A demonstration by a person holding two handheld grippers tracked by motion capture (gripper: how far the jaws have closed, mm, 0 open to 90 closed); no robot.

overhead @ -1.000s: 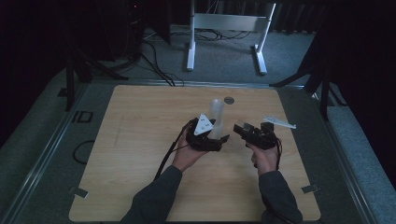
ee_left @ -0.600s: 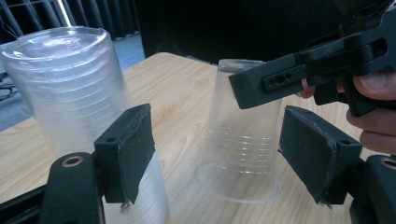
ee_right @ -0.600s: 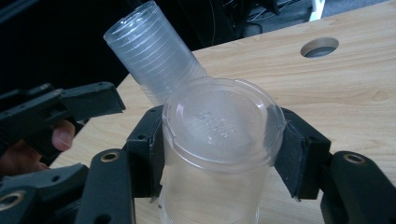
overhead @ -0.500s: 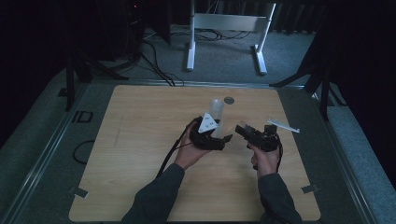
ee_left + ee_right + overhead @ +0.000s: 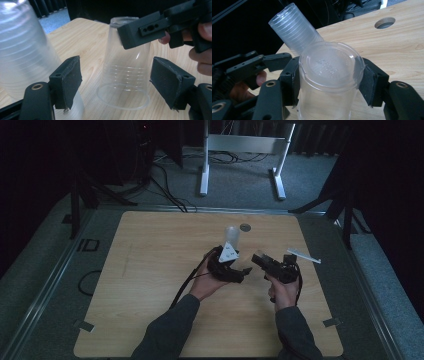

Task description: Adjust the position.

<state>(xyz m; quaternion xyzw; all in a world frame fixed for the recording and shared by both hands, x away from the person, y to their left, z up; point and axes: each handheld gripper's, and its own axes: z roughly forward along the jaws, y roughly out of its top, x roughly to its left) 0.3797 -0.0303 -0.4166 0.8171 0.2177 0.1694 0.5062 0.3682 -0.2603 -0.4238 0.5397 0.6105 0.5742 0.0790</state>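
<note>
The single clear plastic cup (image 5: 329, 82) stands upside down on the table (image 5: 150, 270), clamped at its base end between the pads of the right gripper (image 5: 329, 82). Squeezed harder, I judge, its thin ribbed wall could buckle or pop free. The left gripper (image 5: 116, 82), jaws wide and just reopening with nothing pinched, could knock over the stack of cups (image 5: 22, 50) touching it.
</note>
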